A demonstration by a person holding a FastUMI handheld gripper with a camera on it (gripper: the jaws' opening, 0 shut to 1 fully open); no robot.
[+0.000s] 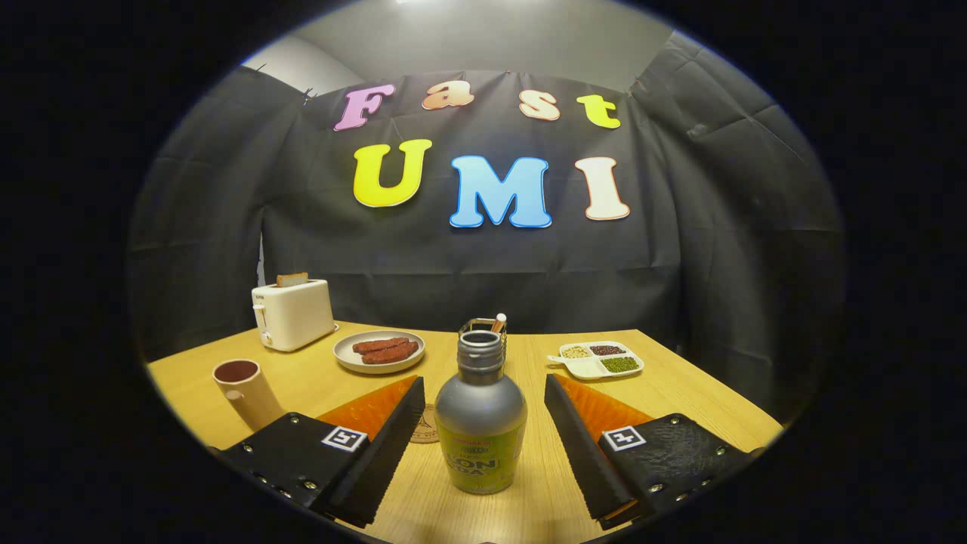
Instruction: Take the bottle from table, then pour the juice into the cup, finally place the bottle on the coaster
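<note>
The wooden counter (680,393) carried everything, and the gripper (483,446) rode low over its near edge with its two fingers spread wide, one to each side of the bottle and neither touching it.

On the far left a white toaster (293,313) stood with a slice of bread up in its slot. Beside it lay a grey plate (344,355) holding sausages (387,350), and on the far right a divided dish (585,369) held beans and grains in its compartments.

The bottle (480,423), grey with a yellow-green label, stood upright between the fingers, its long axis vertical and its mouth uncapped. It sat dead ahead along the line of the gripper, a little nearer the left finger (393,438) than the right finger (582,446), with clear gaps on both sides. A closing squeeze would likely have met its round body about the label height, so the grasp seemed to call for little more than a slight push forward and a closing of the fingers.

The pink-brown cup (245,389) stood to the left, beyond the left finger. The coaster (425,425) lay flat just behind the bottle and left of it, partly hidden by the left finger.

A small holder (483,326) with a stick in it peeked up behind the bottle's neck.
</note>
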